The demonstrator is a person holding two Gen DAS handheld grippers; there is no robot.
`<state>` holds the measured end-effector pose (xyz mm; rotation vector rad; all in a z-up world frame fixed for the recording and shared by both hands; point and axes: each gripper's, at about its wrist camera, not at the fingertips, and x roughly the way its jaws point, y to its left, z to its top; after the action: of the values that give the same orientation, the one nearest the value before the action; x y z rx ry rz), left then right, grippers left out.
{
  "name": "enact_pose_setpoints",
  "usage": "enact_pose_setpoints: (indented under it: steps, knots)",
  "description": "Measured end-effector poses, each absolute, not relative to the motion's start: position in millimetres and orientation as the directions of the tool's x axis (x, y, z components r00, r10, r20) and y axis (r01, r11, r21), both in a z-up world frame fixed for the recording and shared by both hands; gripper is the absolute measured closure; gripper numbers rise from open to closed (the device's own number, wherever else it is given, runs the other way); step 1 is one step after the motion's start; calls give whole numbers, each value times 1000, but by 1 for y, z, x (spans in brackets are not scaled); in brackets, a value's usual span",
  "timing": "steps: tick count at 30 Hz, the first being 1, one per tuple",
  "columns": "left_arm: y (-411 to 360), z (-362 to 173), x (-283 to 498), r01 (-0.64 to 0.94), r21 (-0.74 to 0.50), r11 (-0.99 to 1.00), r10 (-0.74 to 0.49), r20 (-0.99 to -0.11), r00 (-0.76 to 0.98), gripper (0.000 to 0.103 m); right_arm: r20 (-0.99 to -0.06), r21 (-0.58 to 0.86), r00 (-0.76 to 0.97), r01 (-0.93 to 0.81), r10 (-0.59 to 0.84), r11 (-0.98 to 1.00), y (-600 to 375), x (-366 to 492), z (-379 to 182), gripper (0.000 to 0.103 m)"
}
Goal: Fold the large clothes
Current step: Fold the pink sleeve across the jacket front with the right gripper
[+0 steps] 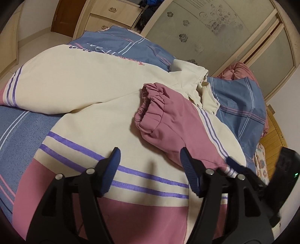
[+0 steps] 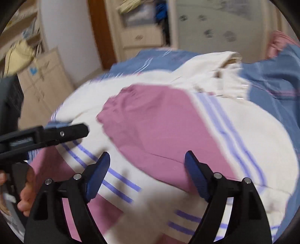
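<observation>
A large cream jacket (image 1: 97, 78) with pink panels and purple stripes lies spread on the bed. One pink sleeve (image 1: 165, 112) with a gathered cuff is folded across its body. My left gripper (image 1: 150, 152) is open and empty above the jacket's striped hem. My right gripper (image 2: 147, 155) is open and empty above the same pink sleeve (image 2: 159, 120); that view is blurred by motion. The left gripper (image 2: 75, 131) shows at the left of the right wrist view, and the right gripper's body (image 1: 283, 176) at the right edge of the left wrist view.
The bed has a blue plaid cover (image 1: 238, 99) with a pink blanket (image 1: 241, 69) bunched at its far right. A wardrobe with frosted sliding doors (image 1: 215, 28) and a drawer unit (image 1: 112, 16) stand behind the bed. Pale cabinets (image 2: 43, 78) stand at the left.
</observation>
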<state>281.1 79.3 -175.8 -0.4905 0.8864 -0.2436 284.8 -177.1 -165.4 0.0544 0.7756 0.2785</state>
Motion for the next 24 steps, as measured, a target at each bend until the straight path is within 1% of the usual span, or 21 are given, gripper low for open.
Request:
enact_pose_setpoints:
  steps: [1, 3, 4, 5, 7, 9, 11, 13, 14, 16, 18, 20, 21, 22, 23, 24]
  knots:
    - [78, -176, 281, 4, -501, 866, -398, -683, 612, 34, -668, 177, 704, -165, 242, 970, -200, 284, -160, 21]
    - [76, -177, 282, -3, -494, 870, -389, -689, 612, 28, -647, 265, 740, -6, 183, 964, -247, 270, -153, 21]
    - [75, -178, 283, -17, -489, 872, -375, -691, 617, 20, -638, 340, 750, 73, 173, 938, -276, 263, -152, 21]
    - [75, -178, 283, -35, -490, 871, -363, -690, 627, 14, -626, 435, 757, 136, 190, 890, -305, 257, -155, 21]
    - [74, -180, 285, -48, -513, 857, -368, -675, 640, 13, -574, 624, 765, 176, 293, 762, -349, 247, -167, 21]
    - [70, -185, 290, -32, -551, 834, -412, -660, 629, 13, -489, 793, 761, 183, 427, 581, -378, 237, -189, 21]
    - [65, -188, 293, -18, -581, 814, -444, -642, 625, 13, -427, 874, 741, 192, 518, 446, -387, 238, -214, 21]
    - [59, -191, 295, -11, -605, 796, -460, -617, 639, 13, -408, 897, 714, 199, 569, 395, -375, 241, -229, 21]
    - [56, -193, 295, -13, -610, 792, -457, -607, 649, 13, -416, 898, 698, 213, 583, 386, -370, 249, -238, 21]
    - [48, -199, 298, -18, -608, 794, -452, -608, 652, 11, -421, 894, 719, 226, 552, 388, -371, 254, -243, 21]
    - [39, -207, 306, -28, -575, 818, -426, -638, 641, 11, -375, 914, 789, 225, 487, 338, -386, 247, -248, 21]
    - [28, -216, 313, -40, -499, 866, -369, -691, 622, 11, -285, 949, 888, 208, 361, 238, -417, 235, -252, 21]
    - [20, -218, 314, -29, -448, 894, -335, -710, 619, 11, -249, 961, 907, 188, 339, 203, -428, 231, -253, 21]
    - [11, -218, 315, -16, -386, 922, -294, -729, 618, 11, -228, 969, 920, 181, 320, 169, -439, 228, -254, 24]
    - [4, -218, 316, -8, -338, 941, -261, -742, 618, 9, -209, 976, 923, 179, 323, 121, -448, 225, -260, 30]
    - [-2, -218, 316, -4, -301, 954, -234, -750, 619, 8, -208, 978, 920, 184, 332, 103, -451, 224, -262, 32]
